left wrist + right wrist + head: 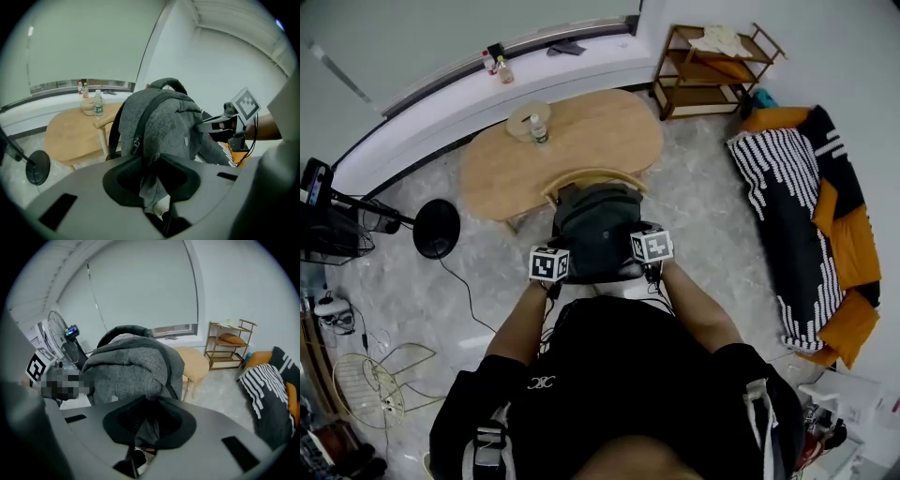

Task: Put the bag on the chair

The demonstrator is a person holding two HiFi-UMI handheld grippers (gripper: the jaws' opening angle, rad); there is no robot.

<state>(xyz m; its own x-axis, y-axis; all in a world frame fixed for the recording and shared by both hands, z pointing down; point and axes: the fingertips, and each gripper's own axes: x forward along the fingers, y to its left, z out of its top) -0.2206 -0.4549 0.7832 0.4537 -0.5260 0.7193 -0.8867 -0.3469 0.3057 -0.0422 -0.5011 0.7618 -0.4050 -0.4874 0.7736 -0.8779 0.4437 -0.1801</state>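
A grey backpack (594, 231) with black straps stands upright between my two grippers, just in front of the curved wooden chair back (592, 175). Whether its bottom touches the seat is hidden. My left gripper (551, 266) is shut on a fold of the bag's fabric (151, 180) at its lower left side. At the bag's right side my right gripper (650, 249) pinches another fold of grey cloth (149, 423). In the left gripper view the bag's top handle (169, 83) arches upward, and the right gripper (228, 123) shows beyond the bag.
An oval wooden table (600, 131) stands right behind the chair, with a water bottle (538, 128) and a bowl (525, 116) on it. A fan's round black base (437, 229) and cable lie left. A striped black-and-orange cushion (802, 220) and a wooden shelf (712, 67) are at the right.
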